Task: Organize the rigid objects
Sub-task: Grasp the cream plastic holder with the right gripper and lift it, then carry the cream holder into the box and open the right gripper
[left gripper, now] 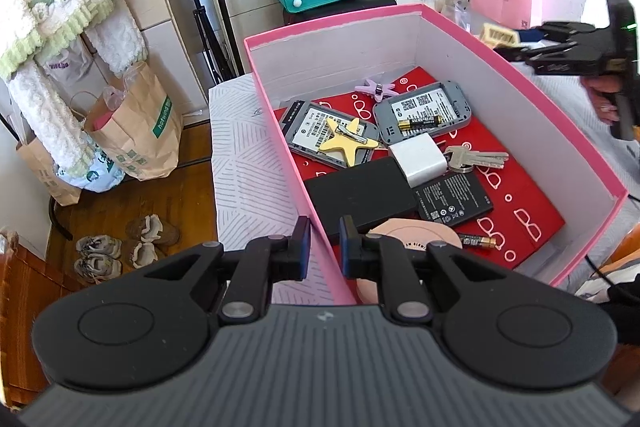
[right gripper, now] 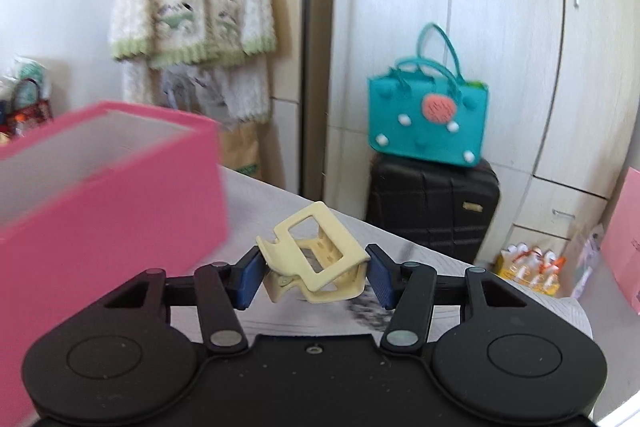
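Wardrobe doors (right gripper: 480, 27) fill the upper right of the right wrist view, above a grey patterned bedspread (right gripper: 280, 203). At left stands an open pink cardboard box (left gripper: 520, 75); the left gripper (left gripper: 324, 247) pinches its near wall. Inside lie two grey devices (left gripper: 424, 111) and two batteries (left gripper: 420, 123). At lower centre, the right gripper (right gripper: 314, 275) clamps one cream plastic hair claw (right gripper: 316, 255).

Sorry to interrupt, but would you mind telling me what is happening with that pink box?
A person is sorting small items into the pink box. The left gripper is clamped on the box's near wall, steadying it. The right gripper holds a cream hair claw clip above the table beside the box. Chargers, batteries, keys and a star clip already lie inside.
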